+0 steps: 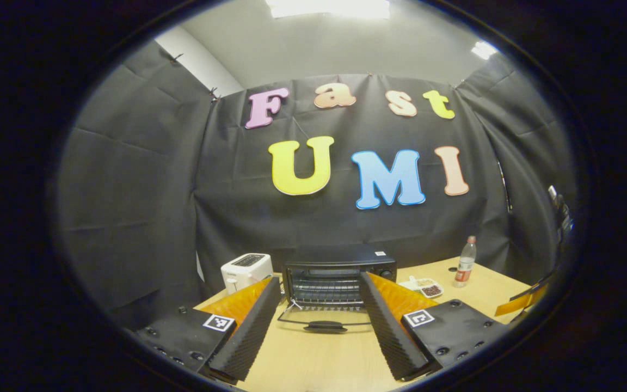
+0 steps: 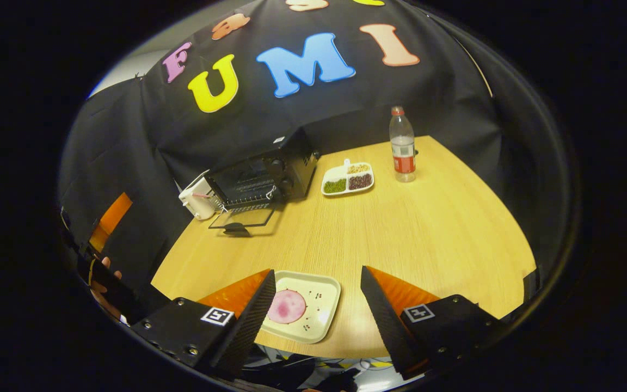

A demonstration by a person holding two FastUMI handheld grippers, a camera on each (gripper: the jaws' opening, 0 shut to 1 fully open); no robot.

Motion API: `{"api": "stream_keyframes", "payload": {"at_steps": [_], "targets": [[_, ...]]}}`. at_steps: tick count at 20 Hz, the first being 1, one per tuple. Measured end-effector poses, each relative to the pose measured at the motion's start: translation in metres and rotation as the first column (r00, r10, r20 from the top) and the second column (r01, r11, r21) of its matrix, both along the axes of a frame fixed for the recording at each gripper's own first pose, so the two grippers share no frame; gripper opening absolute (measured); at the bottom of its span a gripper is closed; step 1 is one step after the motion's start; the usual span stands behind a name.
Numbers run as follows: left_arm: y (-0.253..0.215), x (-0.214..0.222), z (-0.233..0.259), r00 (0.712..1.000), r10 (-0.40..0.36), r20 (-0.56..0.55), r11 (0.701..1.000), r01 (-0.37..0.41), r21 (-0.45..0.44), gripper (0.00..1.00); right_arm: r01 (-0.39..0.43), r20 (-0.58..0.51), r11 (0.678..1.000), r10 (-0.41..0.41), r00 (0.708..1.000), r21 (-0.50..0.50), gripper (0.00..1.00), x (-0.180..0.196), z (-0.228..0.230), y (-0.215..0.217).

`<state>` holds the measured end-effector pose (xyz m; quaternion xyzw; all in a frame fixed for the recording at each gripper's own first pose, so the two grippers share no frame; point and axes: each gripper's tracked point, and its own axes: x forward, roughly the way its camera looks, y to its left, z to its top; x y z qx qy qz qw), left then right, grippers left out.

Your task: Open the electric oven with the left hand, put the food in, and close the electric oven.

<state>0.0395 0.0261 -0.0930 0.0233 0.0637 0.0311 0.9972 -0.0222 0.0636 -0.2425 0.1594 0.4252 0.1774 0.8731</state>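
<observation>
Bare tabletop point(image 2: 428, 228) between open oven point(image 2: 262, 179) and near-edge tray point(image 2: 305, 307) — both grippers' jaws apart, empty.

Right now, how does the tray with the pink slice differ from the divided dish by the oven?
The tray lies at the near table edge between the right gripper fingers; the divided dish sits far back beside the open oven. The tray has one open well holding a single pink slice; the dish holds green, dark and pale fillings in separate compartments. Both are pale, shallow and rectangular.
</observation>
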Motion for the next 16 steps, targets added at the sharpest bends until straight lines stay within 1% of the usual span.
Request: {"api": "stream_keyframes", "payload": {"at_steps": [3, 7, 9, 11, 12, 14, 16], "targets": [[0.010, -0.004, -0.003, 1.000, 0.010, -0.008, 1.000, -0.010, 0.004, 1.00, -0.022, -0.136, 0.999, 0.028, 0.990, 0.049, 0.98, -0.008, -0.025, 0.010], [0.025, -0.008, 0.000, 1.000, 0.028, -0.011, 1.000, -0.028, 0.004, 1.00, -0.045, -0.273, 0.996, 0.065, 0.960, 0.081, 0.98, -0.016, -0.054, 0.020], [0.033, -0.010, 0.001, 0.999, 0.039, -0.008, 0.999, -0.038, 0.011, 1.00, -0.042, -0.353, 0.994, 0.076, 0.932, 0.102, 0.97, -0.022, -0.071, 0.024], [0.042, -0.012, 0.000, 0.998, 0.055, -0.010, 0.998, -0.055, 0.011, 1.00, -0.027, -0.439, 0.991, 0.084, 0.894, 0.134, 0.97, -0.027, -0.085, 0.028], [0.046, -0.012, -0.002, 0.998, 0.066, -0.013, 0.998, -0.066, 0.009, 1.00, -0.013, -0.473, 0.990, 0.080, 0.877, 0.144, 0.95, -0.028, -0.090, 0.027], [0.055, -0.015, -0.005, 0.996, 0.084, -0.022, 0.996, -0.084, 0.005, 1.00, 0.004, -0.519, 0.989, 0.075, 0.852, 0.149, 0.95, -0.028, -0.101, 0.027], [0.064, -0.016, -0.008, 0.994, 0.104, -0.032, 0.995, -0.104, 0.011, 1.00, 0.005, -0.559, 0.987, 0.086, 0.825, 0.159, 0.95, -0.032, -0.108, 0.029]]}}
